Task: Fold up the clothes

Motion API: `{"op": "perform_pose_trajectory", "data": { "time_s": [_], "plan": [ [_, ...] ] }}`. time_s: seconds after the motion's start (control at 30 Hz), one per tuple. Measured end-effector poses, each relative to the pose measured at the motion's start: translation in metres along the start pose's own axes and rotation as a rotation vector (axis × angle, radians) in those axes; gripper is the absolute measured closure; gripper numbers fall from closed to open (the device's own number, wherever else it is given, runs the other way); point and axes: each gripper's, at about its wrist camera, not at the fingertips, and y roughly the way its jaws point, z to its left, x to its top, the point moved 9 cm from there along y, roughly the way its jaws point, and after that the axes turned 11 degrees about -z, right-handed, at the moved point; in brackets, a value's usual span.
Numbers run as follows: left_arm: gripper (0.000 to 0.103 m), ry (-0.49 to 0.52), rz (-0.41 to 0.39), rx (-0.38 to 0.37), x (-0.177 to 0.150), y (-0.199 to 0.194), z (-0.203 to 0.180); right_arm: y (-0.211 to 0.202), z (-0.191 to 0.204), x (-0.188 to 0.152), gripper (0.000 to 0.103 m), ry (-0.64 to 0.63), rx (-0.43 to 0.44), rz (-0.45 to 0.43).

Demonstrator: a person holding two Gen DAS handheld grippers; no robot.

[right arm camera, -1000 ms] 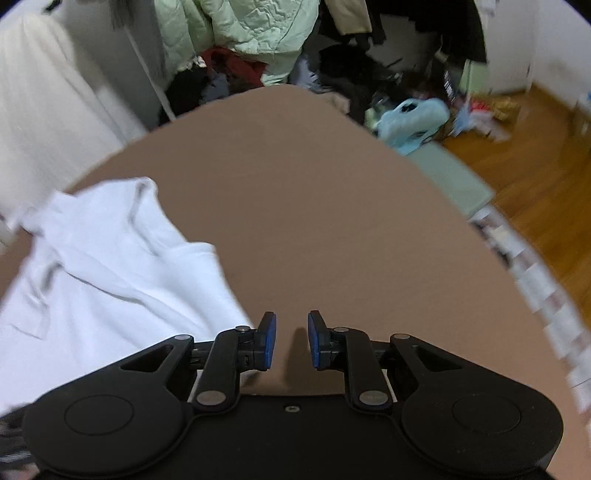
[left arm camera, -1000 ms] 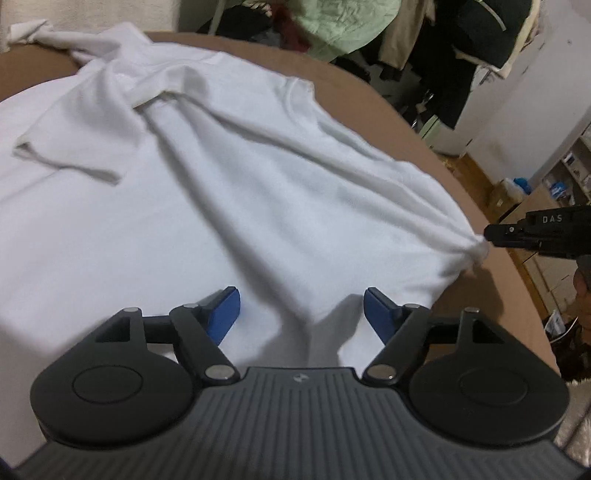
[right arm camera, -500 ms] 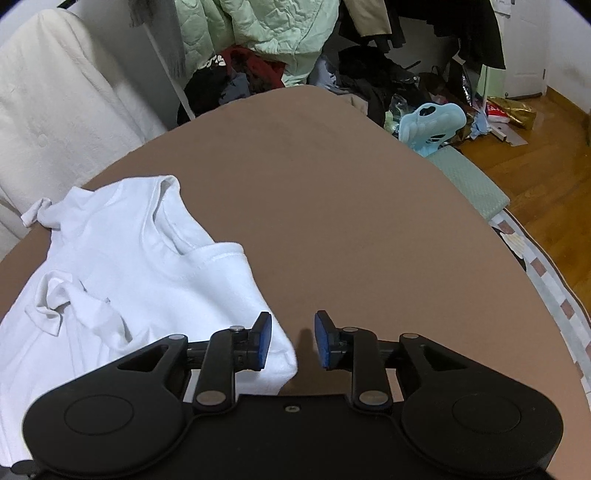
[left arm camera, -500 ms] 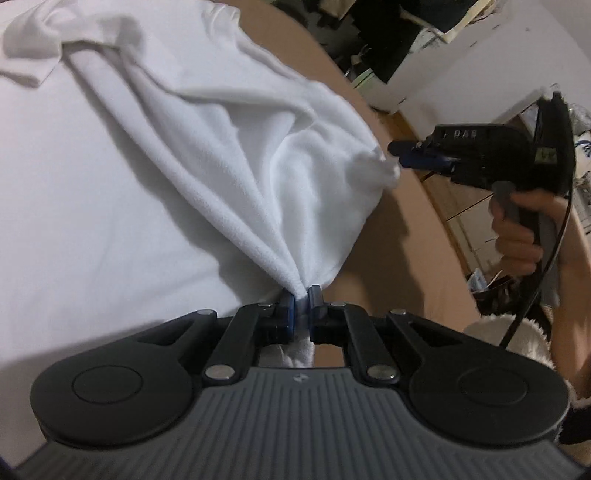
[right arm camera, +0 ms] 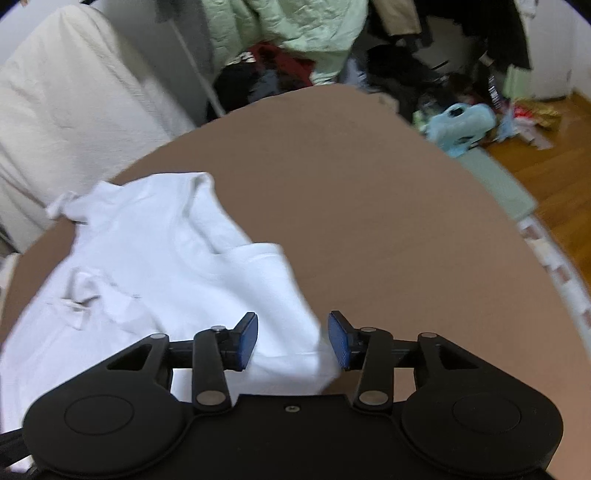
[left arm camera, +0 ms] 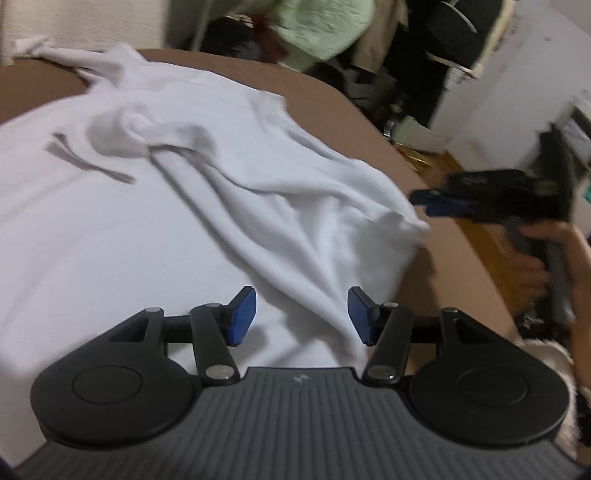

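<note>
White shirt (left arm camera: pixel 155 236) lies rumpled on the brown counter (right arm camera: pixel 388 240); left gripper (left arm camera: pixel 301 310) and right gripper (right arm camera: pixel 292 341) are opening over it, gripping nothing.

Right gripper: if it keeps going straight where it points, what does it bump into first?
Probably the white shirt: its corner lies between the opening fingers of the right gripper, untouched. Depth is unclear; the brown table lies beyond.

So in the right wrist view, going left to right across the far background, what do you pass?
Cream padded cover → pale green quilted jacket → light blue plastic item on the floor → wooden floor.
</note>
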Motion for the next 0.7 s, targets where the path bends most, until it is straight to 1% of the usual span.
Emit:
{"op": "perform_pose_trajectory", "data": {
  "time_s": [0.1, 0.17, 0.2, 0.33, 0.4, 0.5, 0.57, 0.67, 0.7],
  "plan": [
    [0.048, -0.024, 0.003, 0.054, -0.001, 0.01, 0.016, 0.004, 0.008, -0.002, 0.053, 0.023, 0.056, 0.023],
    [0.047, -0.042, 0.006, 0.069, -0.003, 0.015, 0.022, 0.005, 0.009, -0.002, 0.046, 0.021, 0.078, 0.032],
    [0.047, -0.051, 0.007, 0.075, -0.005, 0.018, 0.024, 0.006, 0.008, -0.002, 0.045, 0.018, 0.083, 0.035],
    [0.046, -0.086, 0.008, 0.093, -0.011, 0.025, 0.032, 0.02, -0.007, 0.006, 0.043, -0.008, 0.051, 0.028],
    [0.046, -0.074, 0.006, 0.101, -0.012, 0.027, 0.031, 0.028, -0.017, 0.005, 0.043, 0.035, 0.056, 0.035],
    [0.046, -0.038, 0.0, 0.105, -0.012, 0.027, 0.028, 0.031, -0.025, -0.002, 0.043, 0.185, 0.14, 0.064],
    [0.046, -0.011, -0.009, 0.1, -0.009, 0.024, 0.024, 0.028, -0.024, -0.002, 0.043, 0.242, 0.195, 0.065],
    [0.041, 0.015, -0.022, 0.083, -0.006, 0.019, 0.02, 0.021, -0.026, 0.001, 0.043, 0.273, 0.208, 0.039],
    [0.04, 0.012, -0.023, 0.077, -0.006, 0.018, 0.02, 0.018, -0.029, 0.0, 0.043, 0.284, 0.199, 0.034]
  ]
}}
